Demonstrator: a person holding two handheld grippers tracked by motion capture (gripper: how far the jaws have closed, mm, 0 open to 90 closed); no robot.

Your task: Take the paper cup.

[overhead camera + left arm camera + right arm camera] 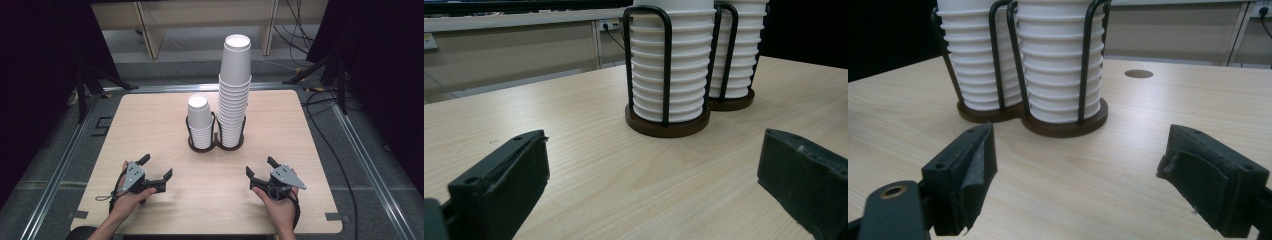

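Cups stand in two stacks in a black wire holder [215, 145] at the middle of the table [150, 115], well ahead of both grippers. The tall stack [235, 95] fills the holder's right ring and the short stack [199, 122] the left one; both are upright, mouth down, so their long axis runs straight up.

From the left gripper [157, 173] the short stack lies forward and to the right; in the left gripper view it sits up and right of centre [667, 65], with the tall one behind it [739, 55]. From the right gripper [259, 169] the tall stack lies forward and to the left, the nearer of the two in the right gripper view [1060, 65], with the short one beyond [970, 60].

Each hand looks about equally far from its own stack, so either could go first; a reach to the top cup would likely have to rise well above the table, more so on the right.

Both grippers rest low by the near edge, jaws spread wide and holding nothing.
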